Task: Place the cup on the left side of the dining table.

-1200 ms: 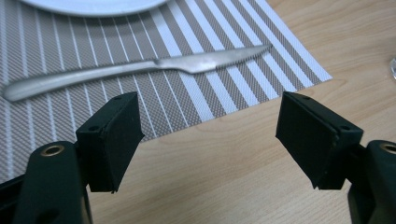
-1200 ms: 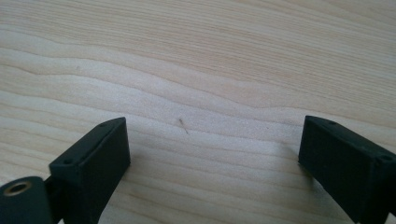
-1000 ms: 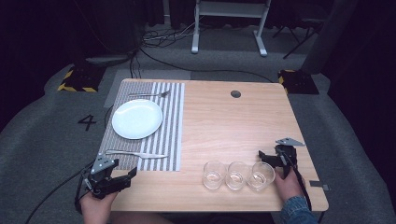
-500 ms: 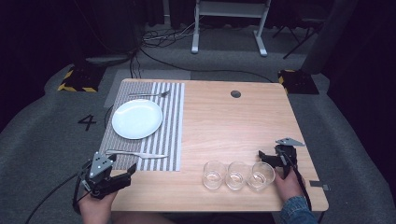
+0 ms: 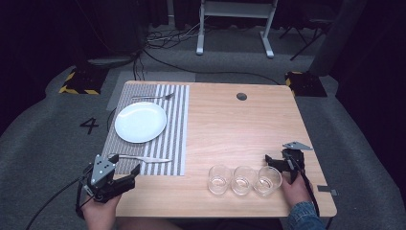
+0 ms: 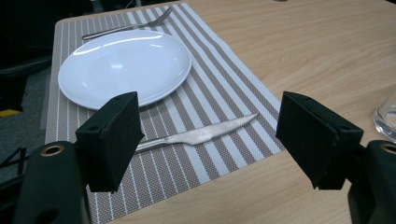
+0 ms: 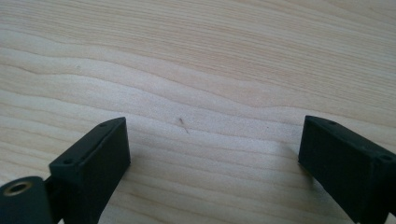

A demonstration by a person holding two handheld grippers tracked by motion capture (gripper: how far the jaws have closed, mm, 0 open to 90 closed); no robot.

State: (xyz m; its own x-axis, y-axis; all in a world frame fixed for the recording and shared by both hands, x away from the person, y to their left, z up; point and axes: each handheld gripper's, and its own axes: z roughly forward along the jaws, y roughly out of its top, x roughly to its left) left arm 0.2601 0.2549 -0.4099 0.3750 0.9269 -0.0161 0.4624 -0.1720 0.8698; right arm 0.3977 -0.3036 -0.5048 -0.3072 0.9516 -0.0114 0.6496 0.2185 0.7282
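Left gripper (image 5: 125, 181) hovers off the near left corner of the table (image 5: 239, 129), jaws spread wide, nothing between them. Knife (image 6: 198, 135) lies flat on the striped placemat (image 6: 224, 88) just ahead of those jaws, between them and the white plate (image 6: 126, 67); a fork (image 6: 126, 28) lies beyond the plate. Right gripper (image 5: 277, 162) sits near the right edge, jaws spread over bare wood, just beside the rightmost of three glasses (image 5: 267, 180).

Left gripper (image 5: 125, 179) drew back slightly, seemingly.
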